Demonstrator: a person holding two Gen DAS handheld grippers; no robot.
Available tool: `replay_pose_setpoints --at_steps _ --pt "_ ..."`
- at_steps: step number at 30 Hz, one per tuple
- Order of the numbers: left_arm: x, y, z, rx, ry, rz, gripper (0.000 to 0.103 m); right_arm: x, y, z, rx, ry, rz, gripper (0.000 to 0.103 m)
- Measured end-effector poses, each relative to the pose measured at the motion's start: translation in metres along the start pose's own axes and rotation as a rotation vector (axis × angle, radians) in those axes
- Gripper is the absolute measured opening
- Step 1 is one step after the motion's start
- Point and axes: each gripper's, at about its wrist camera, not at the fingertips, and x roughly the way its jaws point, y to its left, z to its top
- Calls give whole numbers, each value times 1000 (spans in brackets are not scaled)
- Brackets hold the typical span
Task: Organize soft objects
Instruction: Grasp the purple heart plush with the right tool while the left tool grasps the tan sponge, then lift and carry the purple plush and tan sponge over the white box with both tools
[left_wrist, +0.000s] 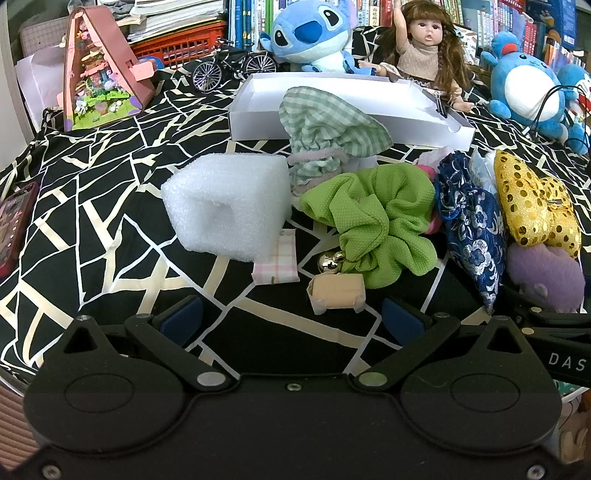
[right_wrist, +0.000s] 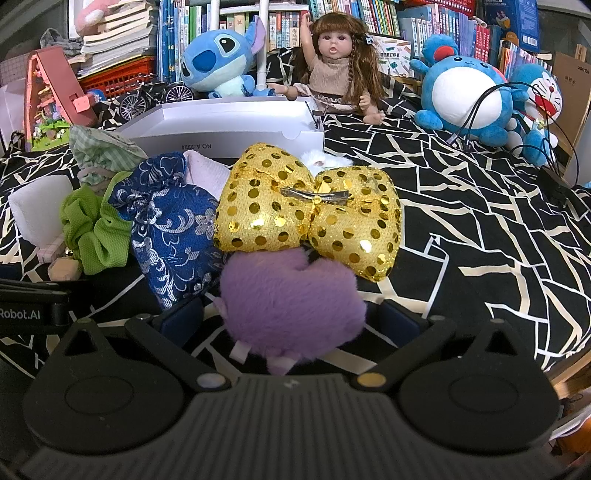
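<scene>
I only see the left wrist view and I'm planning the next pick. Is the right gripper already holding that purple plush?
Observer: No. The right gripper is open, with the purple plush lying between its fingers.
Operator: Anything hidden behind the gold bow?
Observer: Yes, a white fluffy item sits between the gold bow and the white box.
Operator: What's right of the bow?
Observer: Only patterned bedspread.

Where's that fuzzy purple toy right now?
In the right wrist view the fuzzy purple toy sits between the open fingers of the right tool, just in front of the gold sequin bow and beside the blue pouch.
</scene>
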Motion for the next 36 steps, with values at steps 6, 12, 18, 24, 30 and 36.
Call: replay_pose_setpoints --at_steps 6,12,18,24,30,36 --pt "0 4 -2 13 -9 -16 103 0 -5 -3 -5 -26 14 103" --pt "-1 5 -6 24 -36 -26 103 -4 -3 -17 4 -108 1 103" --pt "-2 8 -10 58 -56 -51 103 -5 -5 -18 5 -127 11 103" --pt "-8 14 -6 39 -62 -77 92 -22 -9 -20 18 -220 103 103" --pt "-25 12 -5 28 -121 -138 62 -27 -4 -14 -39 -260 62 95" --pt "-30 6 -5 36 -123 -175 51 -22 -11 -17 7 -207 56 84"
